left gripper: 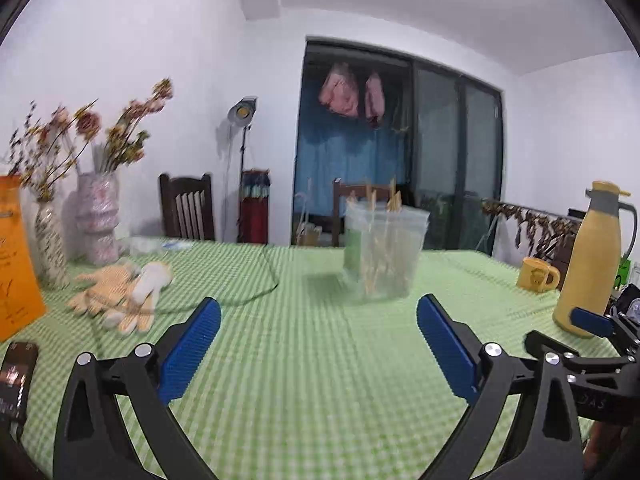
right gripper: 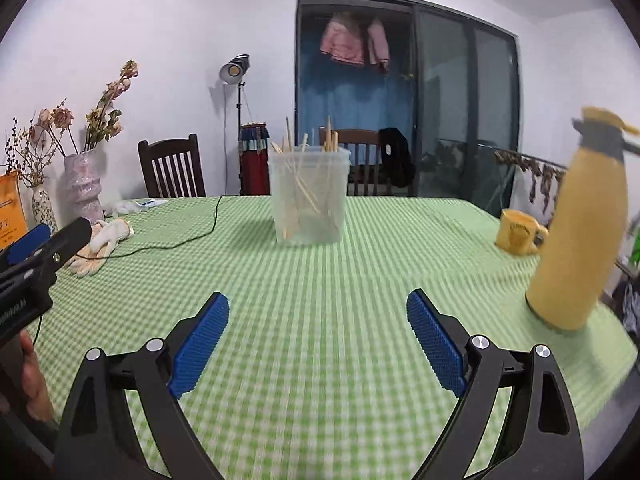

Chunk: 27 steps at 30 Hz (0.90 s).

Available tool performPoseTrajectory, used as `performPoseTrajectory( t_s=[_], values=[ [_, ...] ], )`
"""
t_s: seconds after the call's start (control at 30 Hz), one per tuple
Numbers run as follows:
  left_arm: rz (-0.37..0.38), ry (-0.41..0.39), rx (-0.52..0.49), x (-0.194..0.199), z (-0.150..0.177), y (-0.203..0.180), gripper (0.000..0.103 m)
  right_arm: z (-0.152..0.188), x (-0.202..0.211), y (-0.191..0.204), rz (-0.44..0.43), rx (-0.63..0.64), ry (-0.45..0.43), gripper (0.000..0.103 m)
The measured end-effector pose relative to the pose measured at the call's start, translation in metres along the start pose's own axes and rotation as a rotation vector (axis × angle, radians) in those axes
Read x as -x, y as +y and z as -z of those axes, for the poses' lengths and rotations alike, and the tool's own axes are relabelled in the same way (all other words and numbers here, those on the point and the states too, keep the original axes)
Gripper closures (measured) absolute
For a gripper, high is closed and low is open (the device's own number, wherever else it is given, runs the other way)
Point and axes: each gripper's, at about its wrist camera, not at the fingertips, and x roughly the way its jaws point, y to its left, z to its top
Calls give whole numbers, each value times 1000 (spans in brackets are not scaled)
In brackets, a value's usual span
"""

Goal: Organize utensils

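- Clear plastic container (right gripper: pixel 308 194) of wooden sticks (right gripper: pixel 301 184) stands upright at frame centre on the green-checked desk (right gripper: pixel 320 300), well ahead of both grippers
- Left gripper (left gripper: pixel 318 344) and right gripper (right gripper: pixel 318 340): both released, jaws wide, nothing held
- Judgement: container light, thin-walled, likely flexes and tips; sticks stiff, slender, slippery; take sticks near the protruding tops, container low on its walls

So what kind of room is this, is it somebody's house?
Most likely a home dining room: a table under a green checked tablecloth, dark wooden dining chairs behind it, a yellow ceramic mug by a yellow thermos jug, and pink clothes hanging past the glass door.
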Motion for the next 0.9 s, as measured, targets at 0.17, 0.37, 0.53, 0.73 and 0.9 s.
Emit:
performPoseTrajectory(
  t_s=[0.17,0.37,0.53,0.73,0.9],
  values=[
    [-70,42,21,30,39,20,8,38,26,0,67,27,16,16],
    [19,94,-46,53,80,14,8,61,45,7,76,88,29,16],
    [43,80,-66,64,84,10,8,68,50,11,60,96,36,16],
    [71,20,-71,77,78,4,8,63,57,10,56,79,-3,16],
    [68,11,-71,78,74,2,8,65,56,12,49,78,7,16]
  ],
)
